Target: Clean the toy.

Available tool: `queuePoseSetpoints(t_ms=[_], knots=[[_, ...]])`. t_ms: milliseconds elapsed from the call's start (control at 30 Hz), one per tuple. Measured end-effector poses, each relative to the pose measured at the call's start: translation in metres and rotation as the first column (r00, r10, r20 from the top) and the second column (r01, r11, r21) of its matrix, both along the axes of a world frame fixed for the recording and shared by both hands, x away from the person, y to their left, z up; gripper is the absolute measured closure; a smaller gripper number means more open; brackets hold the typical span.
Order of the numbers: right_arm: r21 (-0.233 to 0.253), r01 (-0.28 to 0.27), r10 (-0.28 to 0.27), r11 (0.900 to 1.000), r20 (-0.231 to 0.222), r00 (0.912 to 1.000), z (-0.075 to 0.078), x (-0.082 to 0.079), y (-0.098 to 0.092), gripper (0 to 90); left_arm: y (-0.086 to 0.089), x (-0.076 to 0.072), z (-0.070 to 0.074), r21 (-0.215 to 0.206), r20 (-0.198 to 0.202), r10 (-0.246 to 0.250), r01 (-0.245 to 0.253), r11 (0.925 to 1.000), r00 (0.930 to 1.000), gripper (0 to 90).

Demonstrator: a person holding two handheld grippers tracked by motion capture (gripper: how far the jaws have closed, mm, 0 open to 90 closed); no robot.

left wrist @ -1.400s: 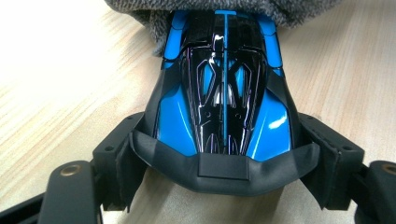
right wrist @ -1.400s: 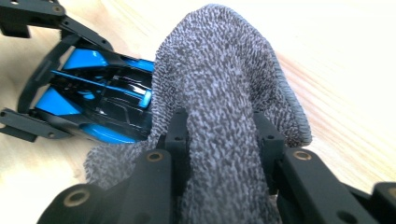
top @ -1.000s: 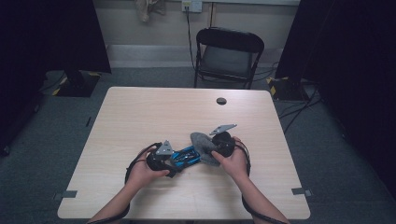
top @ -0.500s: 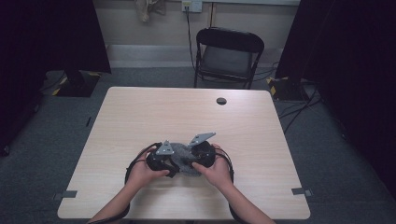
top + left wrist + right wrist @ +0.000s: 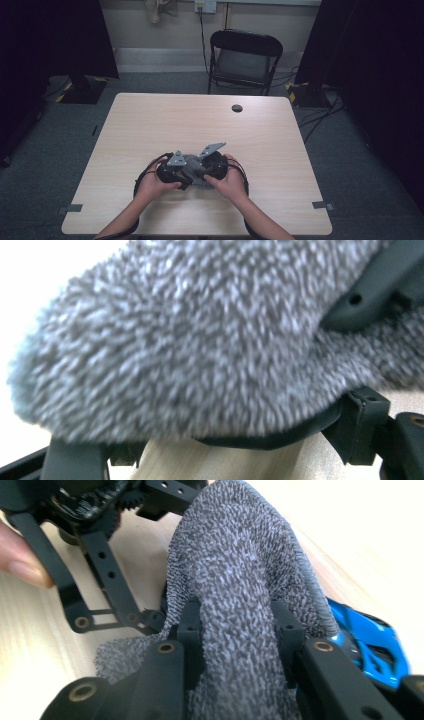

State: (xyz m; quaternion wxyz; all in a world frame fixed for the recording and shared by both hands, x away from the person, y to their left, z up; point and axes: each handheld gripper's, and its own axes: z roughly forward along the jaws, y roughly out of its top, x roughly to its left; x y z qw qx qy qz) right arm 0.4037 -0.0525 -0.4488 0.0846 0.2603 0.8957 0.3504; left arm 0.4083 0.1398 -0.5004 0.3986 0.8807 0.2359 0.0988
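Note:
A grey fuzzy cloth point(image 5: 240, 570) is bunched between my two grippers near the table's front middle, where it is also seen as the cloth point(image 5: 194, 176) in the high view. My right gripper point(image 5: 235, 625) is shut on a raised fold of it. A shiny blue object point(image 5: 372, 640) lies partly under the cloth beside my right jaw. My left gripper point(image 5: 186, 174) faces the right gripper point(image 5: 199, 172), almost touching. In the left gripper view the cloth point(image 5: 190, 340) lies across widely spread jaws, and the other gripper's finger point(image 5: 370, 295) presses into it.
The pale wooden table point(image 5: 200, 125) carries a small black round disc point(image 5: 237, 108) at its far side. A black folding chair point(image 5: 245, 55) stands beyond the far edge. Dark curtains flank both sides, and cables lie on the floor at right.
My right gripper has moved left and toward the front edge until it meets the left one. The blue object seen between them earlier is now covered in the high view.

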Motion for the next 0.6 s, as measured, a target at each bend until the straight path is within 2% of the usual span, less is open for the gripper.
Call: queuePoseSetpoints(t_ms=[233,600], knots=[[-0.013,0.043,-0.043,0.999,0.009,0.9991,0.001,0.007,-0.014,66.5,0.000,0.000,0.000,0.000,-0.001,0.001,-0.001,1.0000,1.0000,24.5],[0.011,0.133,-0.132,0.991,-0.036,0.9905,-0.006,0.025,-0.044,66.4,0.000,0.000,0.000,-0.001,-0.002,0.001,-0.001,1.0000,1.0000,24.5]])
